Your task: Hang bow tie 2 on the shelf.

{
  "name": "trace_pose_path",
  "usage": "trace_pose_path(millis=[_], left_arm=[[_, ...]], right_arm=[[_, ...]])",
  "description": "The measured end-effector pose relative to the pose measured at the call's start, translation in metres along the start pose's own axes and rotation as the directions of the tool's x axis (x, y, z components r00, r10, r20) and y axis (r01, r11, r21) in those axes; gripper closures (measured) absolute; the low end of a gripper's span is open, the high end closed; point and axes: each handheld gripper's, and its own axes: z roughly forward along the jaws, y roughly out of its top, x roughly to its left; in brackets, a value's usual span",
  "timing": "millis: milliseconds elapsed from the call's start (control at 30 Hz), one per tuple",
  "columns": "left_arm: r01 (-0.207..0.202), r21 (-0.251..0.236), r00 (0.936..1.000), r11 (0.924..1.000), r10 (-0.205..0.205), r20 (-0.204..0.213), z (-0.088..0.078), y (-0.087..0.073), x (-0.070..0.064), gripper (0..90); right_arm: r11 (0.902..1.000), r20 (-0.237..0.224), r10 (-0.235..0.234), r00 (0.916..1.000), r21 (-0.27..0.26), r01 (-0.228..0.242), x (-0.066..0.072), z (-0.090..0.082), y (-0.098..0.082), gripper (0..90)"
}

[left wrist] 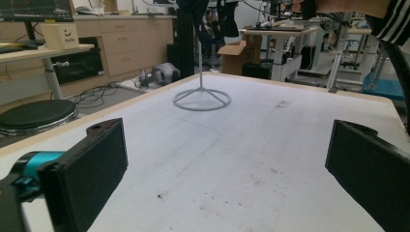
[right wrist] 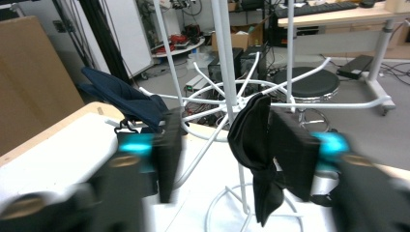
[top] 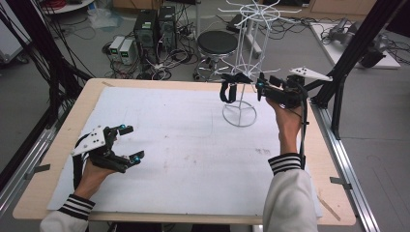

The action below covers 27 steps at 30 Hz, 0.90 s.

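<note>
The right claw (top: pixel 259 83) was up by the white wire rack (top: pixel 240 72) at the far side of the desk (top: pixel 169 140), released, with nothing between its jaws. A black cloth (right wrist: pixel 256 154) hung from one rack arm, beside a jaw. It looked soft, light and floppy, best pinched mid-fold. The left claw (top: pixel 131 143) rested wide apart, low over the desk

In the right gripper view the right gripper (right wrist: pixel 227 154) is smeared by motion blur, its body at the bottom edge a dark shapeless mass. The white wire rack (right wrist: pixel 220 72) is cut off at the top edge there, and its ring base at the bottom edge. The dark blue cloth (right wrist: pixel 121 99) is partly hidden behind one jaw. In the left gripper view the rack's top and the dark things hanging from it (left wrist: pixel 212 21) run past the top edge.
</note>
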Motion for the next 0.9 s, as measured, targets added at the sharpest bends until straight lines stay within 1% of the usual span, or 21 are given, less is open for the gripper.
trace_pose_path(millis=[33, 67, 100, 133, 200, 233, 300, 367, 433, 500, 533, 567, 667, 733, 833, 867, 900], left_arm=[[-0.001, -0.001, 1.0, 1.0, 0.001, -0.001, 0.0, 0.0, 0.0, 1.8], [-0.001, -0.003, 1.0, 1.0, 0.001, -0.001, -0.001, 0.001, 0.0, 1.8], [-0.003, -0.006, 1.0, 1.0, 0.003, -0.005, -0.001, 0.001, 0.0, 1.8], [-0.002, -0.007, 1.0, 1.0, 0.002, -0.007, -0.001, 0.001, 0.0, 1.8], [-0.005, -0.005, 0.9999, 1.0, 0.005, -0.012, -0.002, 0.001, 0.0, 1.8], [-0.003, -0.004, 0.9999, 1.0, 0.003, -0.013, -0.002, 0.001, 0.001, 1.8], [0.0, -0.004, 0.9998, 1.0, 0.0, -0.017, -0.003, 0.0, 0.001, 1.8], [-0.001, 0.003, 0.9998, 1.0, 0.001, -0.022, -0.003, 0.0, 0.002, 1.8], [-0.002, 0.008, 0.9998, 1.0, 0.003, -0.022, -0.002, 0.0, 0.002, 1.8], [-0.003, 0.012, 0.9997, 0.9999, 0.004, -0.023, -0.001, 0.0, 0.001, 1.8], [-0.007, 0.016, 0.9996, 0.9998, 0.007, -0.026, -0.001, -0.001, 0.001, 1.8], [-0.005, 0.019, 0.9997, 0.9998, 0.006, -0.022, -0.001, -0.001, 0.0, 1.8], [-0.01, 0.02, 0.9995, 0.9998, 0.01, -0.029, 0.0, -0.001, -0.002, 1.7], [-0.014, 0.021, 0.9993, 0.9997, 0.014, -0.034, -0.001, -0.001, -0.003, 1.8], [-0.015, 0.018, 0.9985, 0.9997, 0.015, -0.053, -0.004, -0.002, -0.005, 1.7], [-0.017, 0.015, 0.998, 0.9997, 0.018, -0.061, -0.005, -0.003, -0.005, 1.8], [-0.02, 0.013, 0.9974, 0.9997, 0.021, -0.069, -0.006, -0.003, -0.006, 1.8]], right_arm=[[1.0, 0.002, -0.007, 1.0, -0.001, 0.007, 0.002, -0.002, 0.0, 13.6], [0.9998, -0.01, -0.021, 0.9997, 0.002, 0.021, 0.004, -0.004, -0.001, 8.3], [0.9989, -0.025, -0.047, 0.9986, -0.007, 0.047, 0.006, -0.008, -0.002, 7.9], [0.9971, -0.04, -0.075, 0.9964, -0.019, 0.074, 0.008, -0.011, -0.003, 0.6], [0.9952, -0.058, -0.096, 0.9937, -0.023, 0.095, 0.012, -0.018, -0.005, 0.6], [0.993, -0.073, -0.115, 0.9907, -0.038, 0.112, 0.013, -0.023, -0.007, 0.6], [0.9908, -0.074, -0.128, 0.989, -0.053, 0.124, 0.016, -0.031, -0.011, 0.6], [0.9891, -0.094, -0.136, 0.9863, -0.07, 0.13, 0.018, -0.038, -0.016, 0.6], [0.9867, -0.101, -0.148, 0.9838, -0.083, 0.14, 0.02, -0.043, -0.022, 0.6], [0.9845, -0.121, -0.16, 0.9797, -0.092, 0.149, 0.022, -0.047, -0.028, 0.6], [0.9821, -0.123, -0.173, 0.9772, -0.097, 0.162, 0.023, -0.049, -0.032, 0.6], [0.9819, -0.127, -0.174, 0.9766, -0.098, 0.162, 0.025, -0.051, -0.036, 0.6], [0.9783, -0.136, -0.19, 0.9723, -0.11, 0.176, 0.027, -0.056, -0.051, 0.6], [0.973, -0.142, -0.211, 0.9672, -0.126, 0.193, 0.028, -0.059, -0.062, 0.6], [0.9681, -0.162, -0.223, 0.9612, -0.152, 0.199, 0.03, -0.062, -0.079, 0.6], [0.9663, -0.161, -0.232, 0.9594, -0.151, 0.208, 0.031, -0.063, -0.085, 0.6], [0.9623, -0.156, -0.244, 0.9572, -0.162, 0.218, 0.032, -0.064, -0.091, 0.6]])
